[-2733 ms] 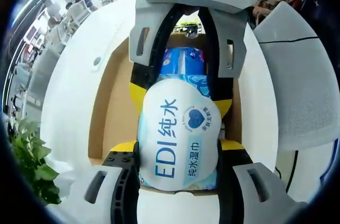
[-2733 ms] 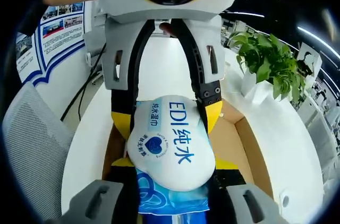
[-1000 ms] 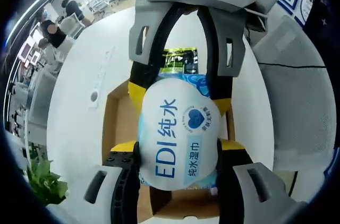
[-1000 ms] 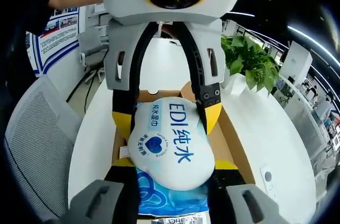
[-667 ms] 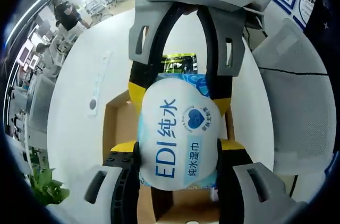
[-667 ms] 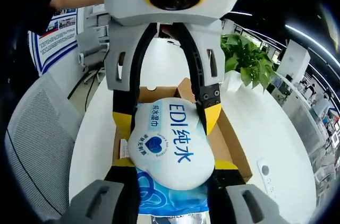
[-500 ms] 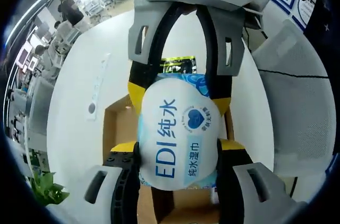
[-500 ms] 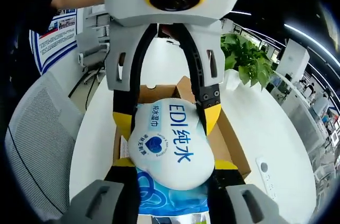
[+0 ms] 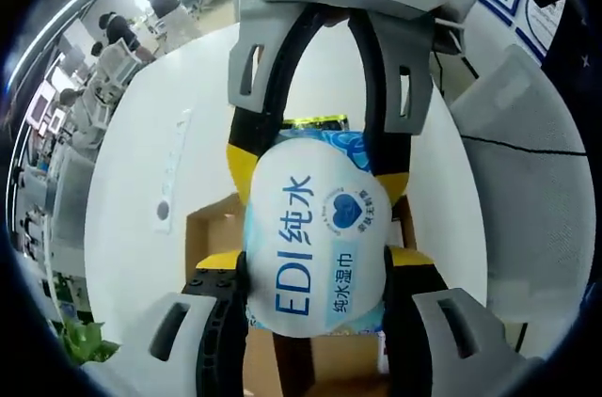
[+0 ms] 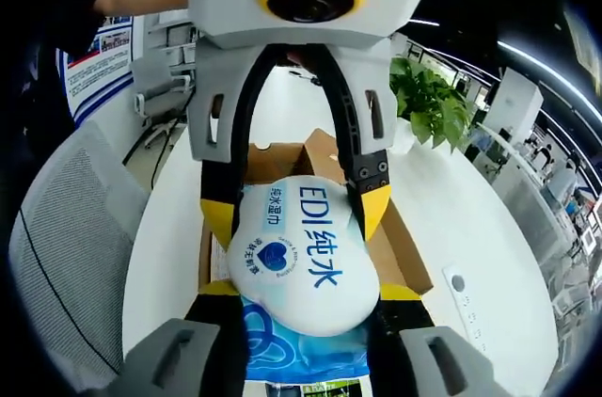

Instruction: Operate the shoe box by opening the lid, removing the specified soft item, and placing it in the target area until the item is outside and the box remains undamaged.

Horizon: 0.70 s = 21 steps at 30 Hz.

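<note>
White round table (image 9: 188, 87): wipes pack (image 9: 315, 242) held above the open shoe box (image 10: 400, 246).
Left gripper (image 9: 315, 265) and right gripper (image 10: 296, 270) both clamp it; carry level, clear the box walls, then set down.

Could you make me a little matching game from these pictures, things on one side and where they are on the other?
Things:
1. wet-wipes pack
2. shoe box
3. potted plant
4. mesh chair

Places:
A. beside the table
B. on the white table, open
C. gripped from both ends by the left gripper and right gripper
D. beyond the box, on the table

Pairs: 1-C, 2-B, 3-D, 4-A
</note>
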### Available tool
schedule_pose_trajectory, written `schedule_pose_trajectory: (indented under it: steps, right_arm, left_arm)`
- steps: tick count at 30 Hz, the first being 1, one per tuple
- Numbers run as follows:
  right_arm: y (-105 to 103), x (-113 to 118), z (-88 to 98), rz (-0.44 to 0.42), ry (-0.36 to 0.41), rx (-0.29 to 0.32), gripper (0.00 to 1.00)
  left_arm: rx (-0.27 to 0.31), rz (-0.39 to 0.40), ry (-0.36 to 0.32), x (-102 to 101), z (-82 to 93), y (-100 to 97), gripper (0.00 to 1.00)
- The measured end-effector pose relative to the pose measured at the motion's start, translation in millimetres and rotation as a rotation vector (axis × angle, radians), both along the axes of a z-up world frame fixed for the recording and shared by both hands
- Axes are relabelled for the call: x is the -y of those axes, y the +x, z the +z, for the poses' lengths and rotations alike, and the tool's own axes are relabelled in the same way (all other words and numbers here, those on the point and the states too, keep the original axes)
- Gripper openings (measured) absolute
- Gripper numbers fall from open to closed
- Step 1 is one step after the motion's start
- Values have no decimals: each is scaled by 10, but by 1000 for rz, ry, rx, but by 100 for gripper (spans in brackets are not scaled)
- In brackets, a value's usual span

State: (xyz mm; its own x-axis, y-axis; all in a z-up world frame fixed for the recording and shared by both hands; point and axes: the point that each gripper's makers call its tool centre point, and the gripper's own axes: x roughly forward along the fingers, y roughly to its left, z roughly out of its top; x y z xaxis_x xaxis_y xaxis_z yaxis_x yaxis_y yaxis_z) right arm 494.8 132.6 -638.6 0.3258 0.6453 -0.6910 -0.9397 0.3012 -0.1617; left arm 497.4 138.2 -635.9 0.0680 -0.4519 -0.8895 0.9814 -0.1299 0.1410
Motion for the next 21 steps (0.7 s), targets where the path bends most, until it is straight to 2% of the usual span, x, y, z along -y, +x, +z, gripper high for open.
schedule_pose_trajectory:
  steps: [21]
  right_arm:
    - [-42,460,46,-27,-4,7,45]
  left_arm:
    - [-4,-30,-29,467,22,-39,57]
